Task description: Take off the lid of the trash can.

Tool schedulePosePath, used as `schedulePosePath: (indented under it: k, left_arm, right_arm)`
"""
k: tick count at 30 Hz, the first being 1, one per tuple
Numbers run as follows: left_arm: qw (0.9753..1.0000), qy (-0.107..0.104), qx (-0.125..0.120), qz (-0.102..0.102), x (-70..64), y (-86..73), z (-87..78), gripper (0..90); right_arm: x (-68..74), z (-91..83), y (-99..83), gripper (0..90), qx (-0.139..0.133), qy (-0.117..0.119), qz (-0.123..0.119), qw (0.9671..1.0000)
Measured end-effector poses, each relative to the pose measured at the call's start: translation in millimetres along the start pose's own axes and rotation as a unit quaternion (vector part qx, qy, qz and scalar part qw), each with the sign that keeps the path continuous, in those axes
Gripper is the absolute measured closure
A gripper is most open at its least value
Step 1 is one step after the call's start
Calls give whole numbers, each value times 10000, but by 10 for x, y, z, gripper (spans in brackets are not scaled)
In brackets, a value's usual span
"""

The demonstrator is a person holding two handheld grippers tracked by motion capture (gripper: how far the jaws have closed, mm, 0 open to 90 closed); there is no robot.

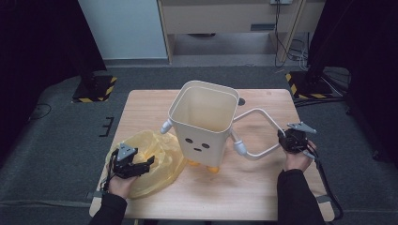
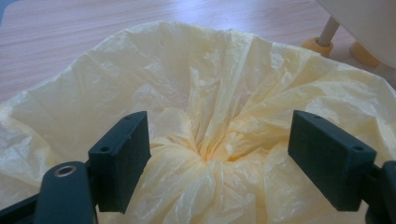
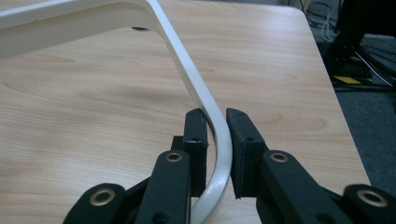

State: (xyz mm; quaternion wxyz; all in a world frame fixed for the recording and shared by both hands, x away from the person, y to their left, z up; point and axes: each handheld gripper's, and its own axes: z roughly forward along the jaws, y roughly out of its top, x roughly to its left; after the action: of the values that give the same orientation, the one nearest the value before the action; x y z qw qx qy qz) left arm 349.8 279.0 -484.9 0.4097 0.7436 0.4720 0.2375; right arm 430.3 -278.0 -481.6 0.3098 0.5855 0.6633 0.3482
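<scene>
Two grippers at work on a wooden table (image 1: 263,187) in the high view. Left gripper (image 1: 141,165) at the lower left of the frame, jaws spread wide, hovering over a crumpled yellow bag (image 1: 162,150) spread flat on the tabletop; nothing held between the jaws. Cream-coloured bin (image 1: 202,124) upright at the centre of the frame, open at the top, with a small face of two dots and a dash on its front wall and orange feet below, touching the bag's right edge. Thin white handle (image 1: 260,115) looping out from the bin's right side toward the right of the frame. Right gripper (image 1: 283,140) at the right, closed around the far bend of that handle. Seen from the left gripper view: bag (image 2: 205,107) across almost the whole frame, its plastic gathered into a puckered knot at the centre, between the two black jaws but not touched by either; jaws far apart, one at the lower left, one at the lower right; an orange foot (image 2: 317,46) of the bin at the upper right. Seen from the right gripper view: handle (image 3: 187,74) curving down from the upper left to the bottom centre, pinched tight between both jaws at its bend, above bare table (image 3: 84,121).
</scene>
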Motion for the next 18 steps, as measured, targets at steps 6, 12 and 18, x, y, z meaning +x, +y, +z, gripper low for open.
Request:
schedulePosePath:
  k: [6, 12, 18]
  left_arm:
    - [10000, 2, 7, -3, 2, 0, 1, 204]
    - [10000, 3, 0, -4, 0, 0, -4, 204]
    - [10000, 6, -13, -10, 5, 0, -11, 205]
  right_arm:
    - [-145, 60, -138, 792, 287, -240, 185, 9991]
    - [-252, 105, -267, 788, 574, -395, 237, 9973]
    - [-285, 131, -345, 785, 689, -395, 309, 9964]
